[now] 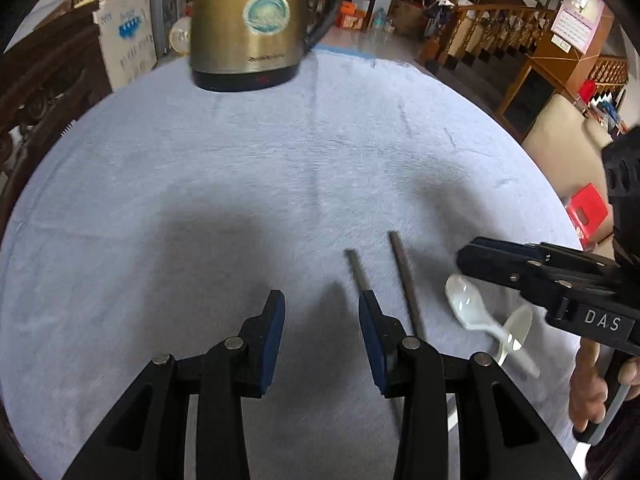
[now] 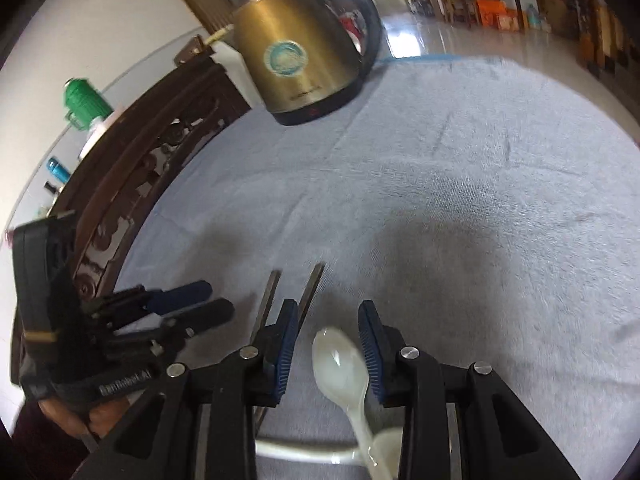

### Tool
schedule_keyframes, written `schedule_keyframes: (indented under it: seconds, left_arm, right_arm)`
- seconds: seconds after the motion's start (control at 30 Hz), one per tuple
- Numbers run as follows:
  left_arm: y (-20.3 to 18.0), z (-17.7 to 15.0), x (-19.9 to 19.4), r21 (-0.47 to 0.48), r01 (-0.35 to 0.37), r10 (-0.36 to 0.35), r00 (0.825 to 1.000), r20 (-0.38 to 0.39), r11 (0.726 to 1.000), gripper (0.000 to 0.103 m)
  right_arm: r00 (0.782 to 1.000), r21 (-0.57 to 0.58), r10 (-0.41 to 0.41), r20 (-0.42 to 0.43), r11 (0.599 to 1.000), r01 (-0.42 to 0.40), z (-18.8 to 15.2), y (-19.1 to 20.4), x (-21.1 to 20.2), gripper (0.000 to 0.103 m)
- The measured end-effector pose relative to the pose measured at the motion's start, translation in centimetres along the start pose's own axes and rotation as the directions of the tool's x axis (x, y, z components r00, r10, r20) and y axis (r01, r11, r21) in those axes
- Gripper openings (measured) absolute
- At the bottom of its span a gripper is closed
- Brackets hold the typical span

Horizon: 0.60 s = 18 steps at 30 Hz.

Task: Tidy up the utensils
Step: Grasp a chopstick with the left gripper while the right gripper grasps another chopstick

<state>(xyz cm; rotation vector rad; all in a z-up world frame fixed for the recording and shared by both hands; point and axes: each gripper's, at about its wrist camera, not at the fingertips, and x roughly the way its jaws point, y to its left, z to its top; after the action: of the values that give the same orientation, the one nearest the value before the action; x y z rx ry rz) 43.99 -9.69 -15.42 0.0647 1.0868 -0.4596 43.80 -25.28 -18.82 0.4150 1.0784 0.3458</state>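
Left wrist view: I see my left gripper (image 1: 322, 306) angled steeply down over the cloth-covered worktop (image 1: 240, 180), jaws spread and empty; two chopsticks (image 1: 404, 284) lie side by side just beside its right finger; two white spoons (image 1: 486, 322) lie crossed further right under the right gripper (image 1: 480, 258); a kettle (image 1: 252, 24) stands well apart. I judge sorting barely begun.

Right wrist view: jaws spread, pitched down and straddling one spoon's bowl without pressing it; no container for the utensils is visible.
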Motion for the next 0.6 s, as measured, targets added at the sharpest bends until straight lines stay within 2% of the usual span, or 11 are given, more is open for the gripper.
schedule_keyframes:
  seconds: [0.13, 0.27, 0.37, 0.43, 0.53, 0.6]
  left_arm:
    - [-1.1, 0.7, 1.5, -0.013, 0.021, -0.022, 0.999, -0.035, 1.000, 0.039]
    - [-2.3, 0.7, 2.0, 0.020, -0.028, 0.029, 0.999, -0.032, 0.999, 0.039]
    - [-2.0, 0.4, 1.7, 0.056, -0.076, 0.076, 0.997, -0.010, 0.996, 0.010]
    - [-1.0, 0.2, 1.4, 0.036, -0.039, 0.040, 0.999, -0.011, 0.999, 0.007]
    - [0.0, -0.7, 0.6, 0.044, -0.057, 0.057, 0.998, -0.003, 0.997, 0.005]
    - [1.1, -1.3, 0.0, 0.029, -0.041, 0.041, 0.999, -0.002, 0.999, 0.005]
  right_arm:
    - [0.999, 0.047, 0.033, 0.011, 0.998, -0.033, 1.2, -0.6, 0.0, 0.032]
    - [0.999, 0.038, 0.031, 0.015, 0.999, -0.032, 1.2, -0.5, -0.2, 0.032]
    - [0.999, 0.040, 0.030, 0.009, 0.999, -0.031, 1.2, -0.4, -0.3, 0.032]
    - [1.000, 0.037, 0.031, -0.001, 0.999, -0.031, 1.2, -0.2, -0.2, 0.032]
    - [0.999, 0.027, 0.014, -0.036, 1.000, -0.013, 1.3, 0.7, 0.7, 0.033]
    - [0.998, 0.010, -0.013, -0.058, 1.000, 0.013, 1.5, 1.5, 1.3, 0.033]
